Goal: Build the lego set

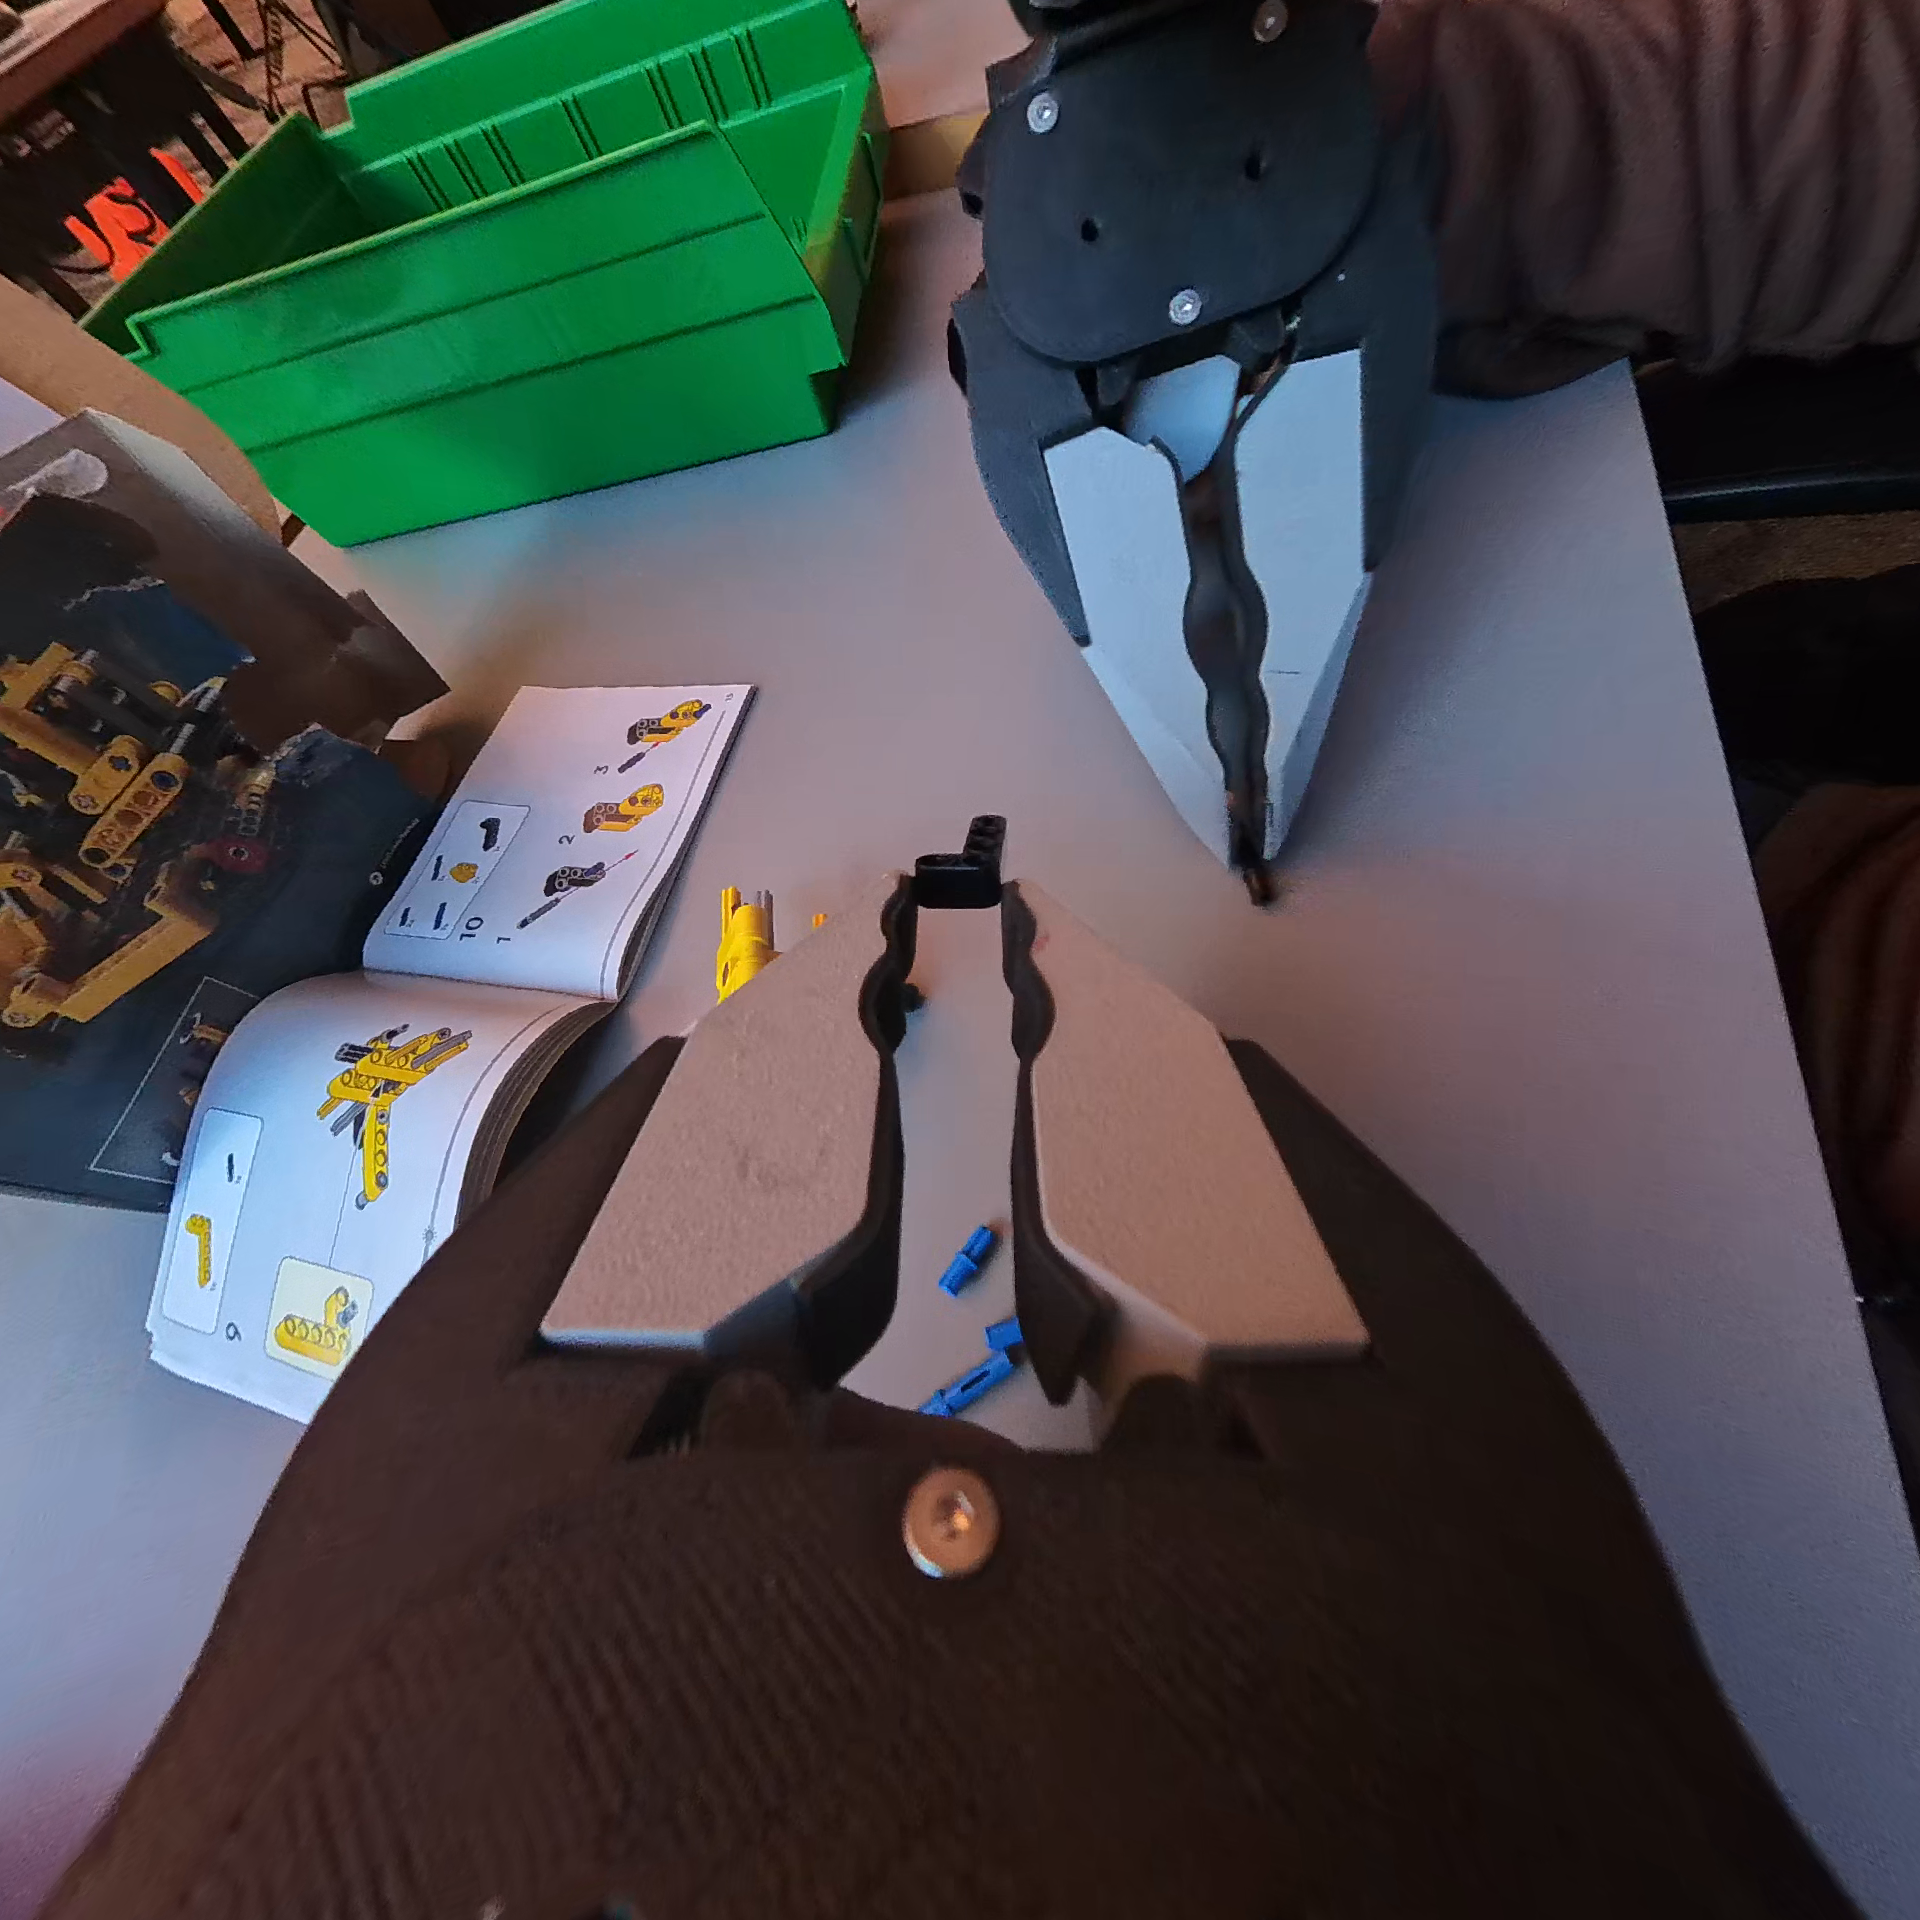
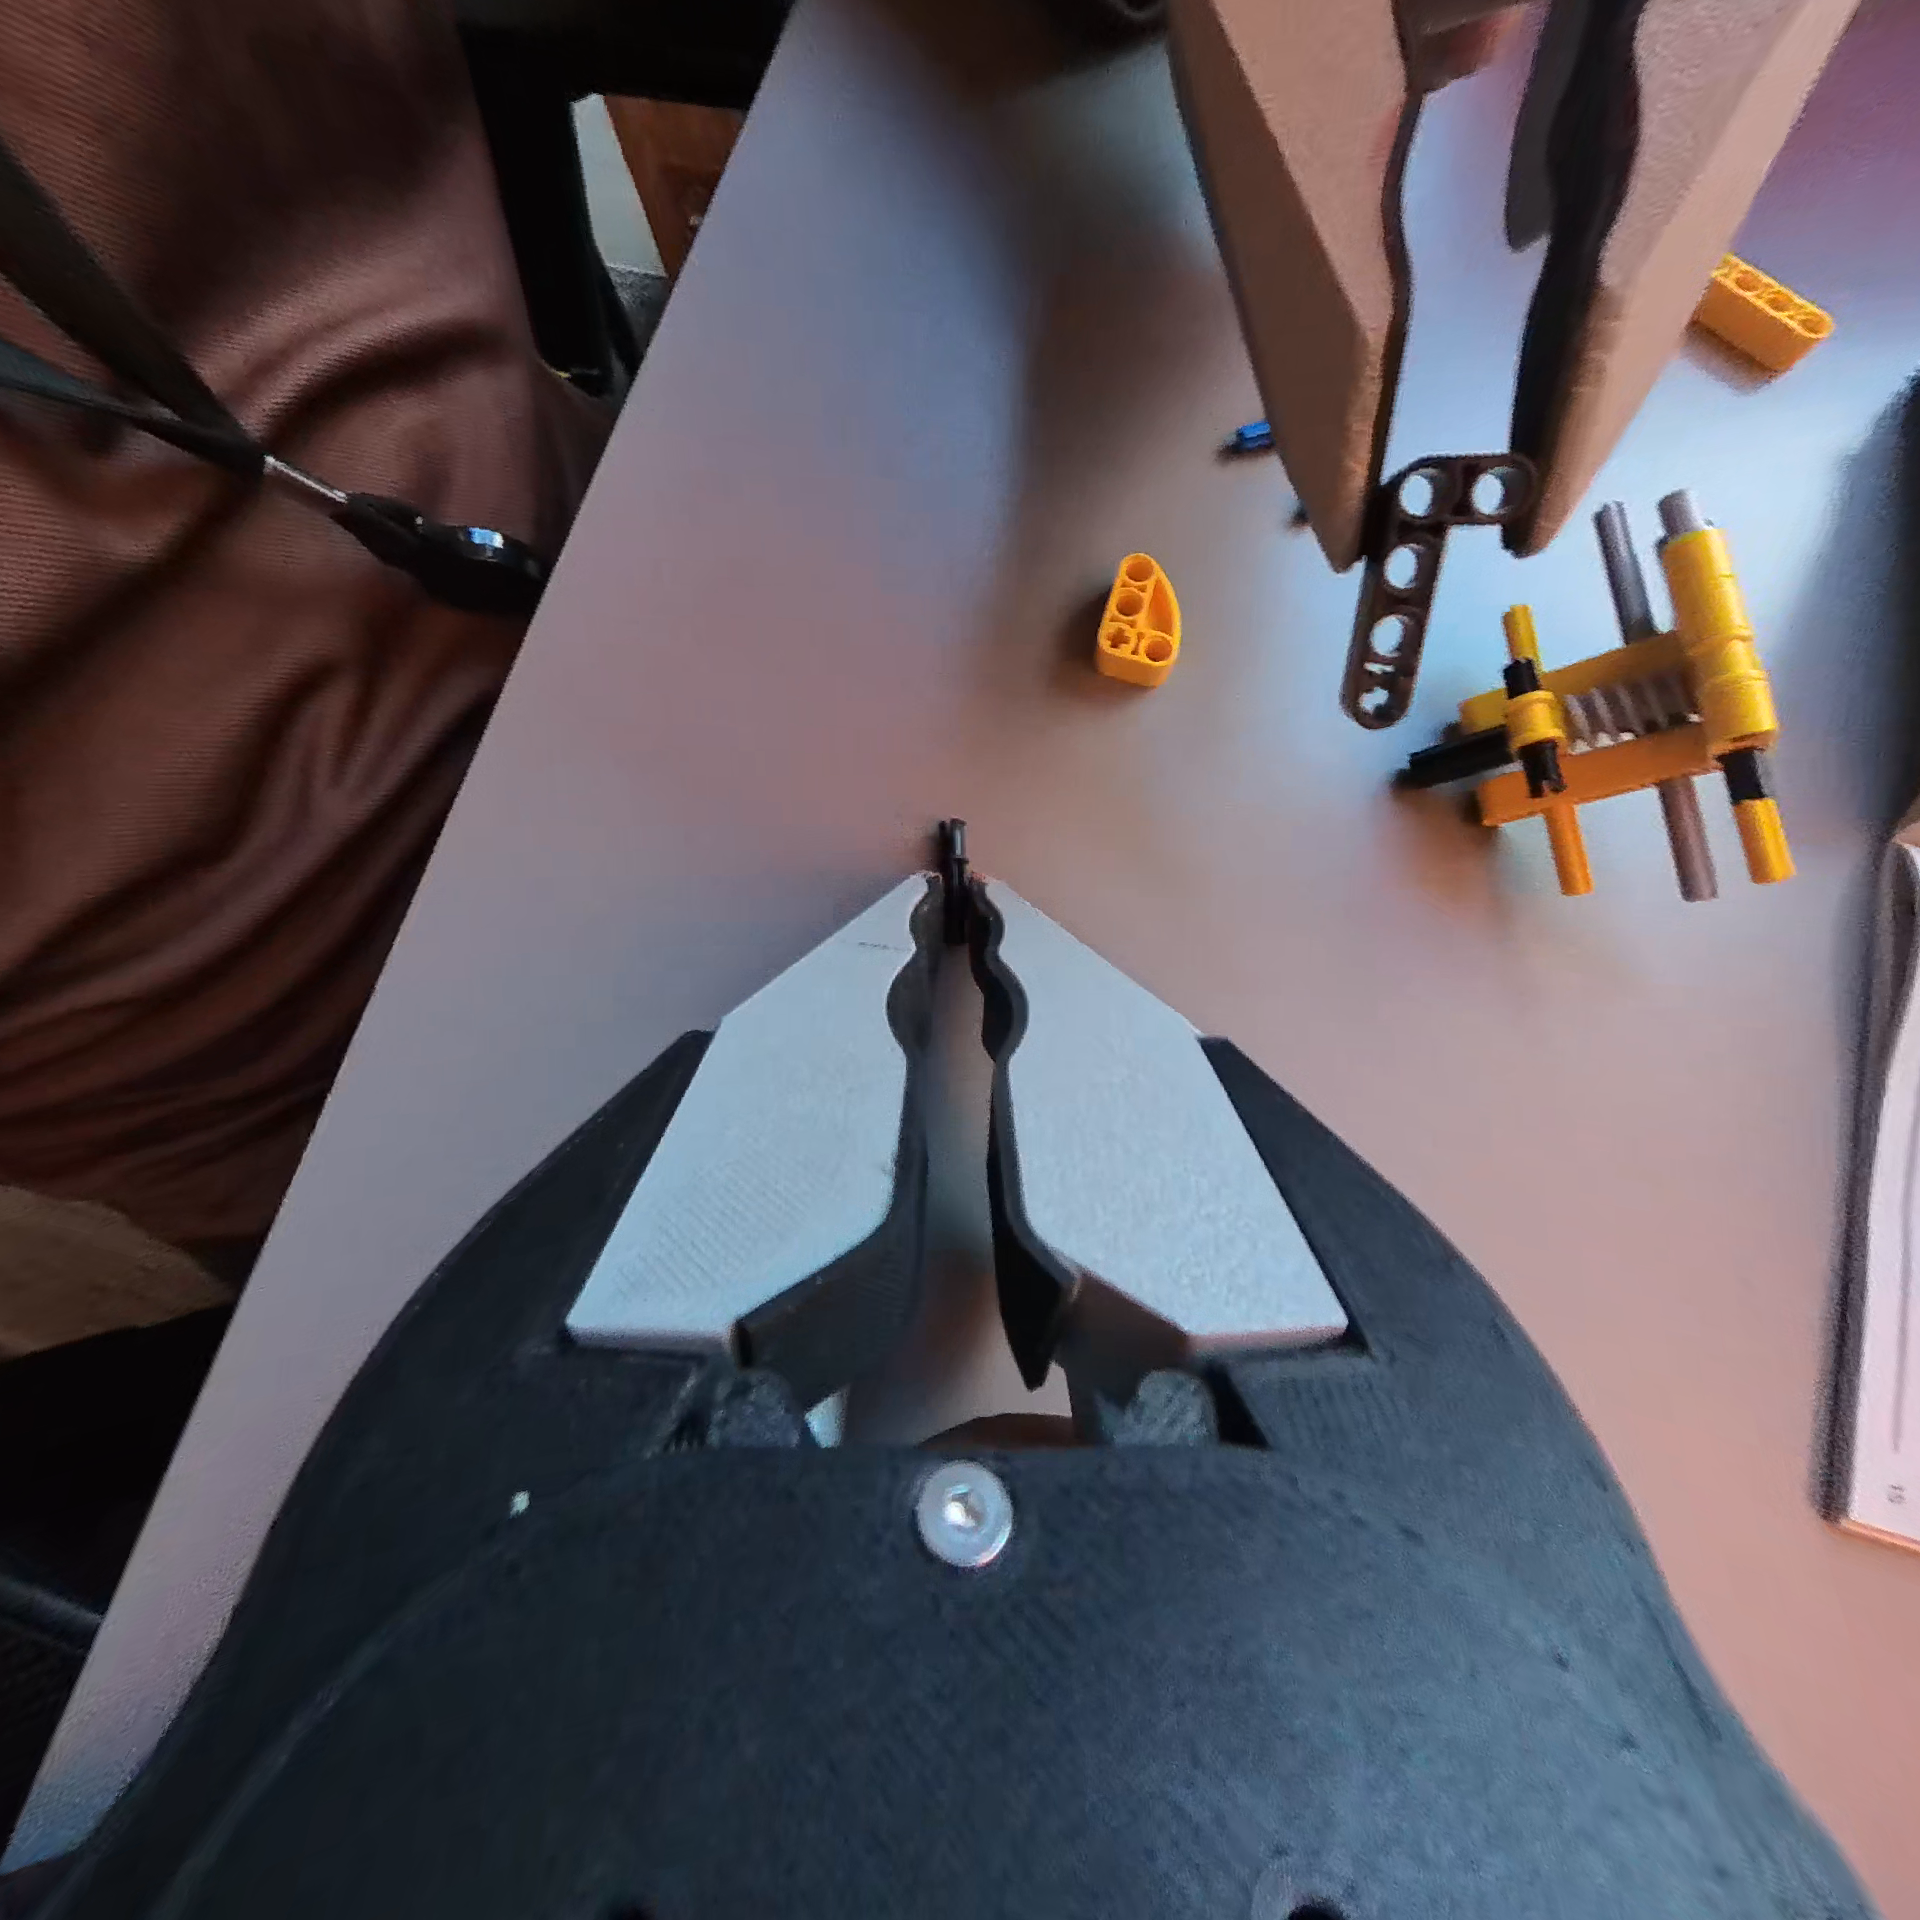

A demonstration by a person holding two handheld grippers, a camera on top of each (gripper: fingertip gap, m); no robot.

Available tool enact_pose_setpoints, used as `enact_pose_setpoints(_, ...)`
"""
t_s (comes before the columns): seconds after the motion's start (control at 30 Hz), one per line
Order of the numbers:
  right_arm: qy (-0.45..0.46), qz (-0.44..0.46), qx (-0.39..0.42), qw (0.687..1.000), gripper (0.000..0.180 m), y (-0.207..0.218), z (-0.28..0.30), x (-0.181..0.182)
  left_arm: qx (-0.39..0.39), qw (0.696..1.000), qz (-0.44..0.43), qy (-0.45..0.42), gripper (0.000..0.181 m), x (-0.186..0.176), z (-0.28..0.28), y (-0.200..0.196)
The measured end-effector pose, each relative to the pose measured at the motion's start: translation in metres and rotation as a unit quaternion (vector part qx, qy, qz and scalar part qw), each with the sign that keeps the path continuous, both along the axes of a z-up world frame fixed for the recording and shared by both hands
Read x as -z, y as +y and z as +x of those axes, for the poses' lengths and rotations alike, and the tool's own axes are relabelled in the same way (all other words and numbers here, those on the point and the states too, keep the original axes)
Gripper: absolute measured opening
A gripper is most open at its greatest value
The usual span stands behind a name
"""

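My left gripper [image 1: 958, 891] is shut on a black L-shaped beam [image 1: 971, 852], held above the grey table [image 1: 727, 603]; the beam [image 2: 1403, 592] hangs from that gripper [image 2: 1444, 520] in the right wrist view. My right gripper [image 2: 956, 894] is shut on a small black pin [image 2: 952, 857], tip close to the table; it shows in the left wrist view [image 1: 1252, 862] to the right of the beam. A yellow assembly with grey axles [image 2: 1621, 727] lies on the table beside the beam. A small yellow curved piece [image 2: 1138, 621] lies to its left.
An open instruction booklet [image 1: 436, 1018] and the set's box [image 1: 135, 790] lie at left, a green bin [image 1: 520, 260] behind them. Blue pins [image 1: 966, 1262] lie under my left gripper. A yellow short beam [image 2: 1764, 312] lies far right. The table edge and a person's brown clothing [image 2: 208, 727] are at left. Tip to tip, the grippers are about 9 cm apart. From either gripper's tips it is about 6 cm to the small yellow curved piece [image 2: 1138, 621].
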State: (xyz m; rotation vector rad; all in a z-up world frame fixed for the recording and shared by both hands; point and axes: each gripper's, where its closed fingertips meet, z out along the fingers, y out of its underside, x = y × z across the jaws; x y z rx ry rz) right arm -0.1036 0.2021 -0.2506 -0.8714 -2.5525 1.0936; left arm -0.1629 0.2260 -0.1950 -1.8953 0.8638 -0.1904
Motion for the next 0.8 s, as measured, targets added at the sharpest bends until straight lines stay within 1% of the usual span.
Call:
enact_pose_setpoints(0.33,0.019,0.023,0.041,0.999,0.001,0.019,-0.011,0.000,-0.006,1.000,0.002,0.004,0.013,0.001,-0.002,0.001)
enact_pose_setpoints(0.4,0.024,0.026,0.048,0.998,0.009,0.021,-0.014,0.000,-0.009,1.000,0.004,0.003,0.013,0.000,-0.002,0.002)
enact_pose_setpoints(0.47,0.030,0.021,0.050,0.998,0.010,0.021,-0.016,-0.003,-0.016,1.000,0.009,0.000,0.013,-0.002,-0.004,0.004)
enact_pose_setpoints(0.6,0.057,0.000,0.065,0.996,0.011,0.025,-0.020,-0.018,-0.028,0.999,0.015,-0.008,0.013,-0.006,-0.007,0.007)
enact_pose_setpoints(0.8,0.141,-0.024,0.125,0.982,0.011,0.043,-0.037,-0.052,-0.023,1.000,0.011,-0.009,0.013,-0.004,-0.004,0.006)
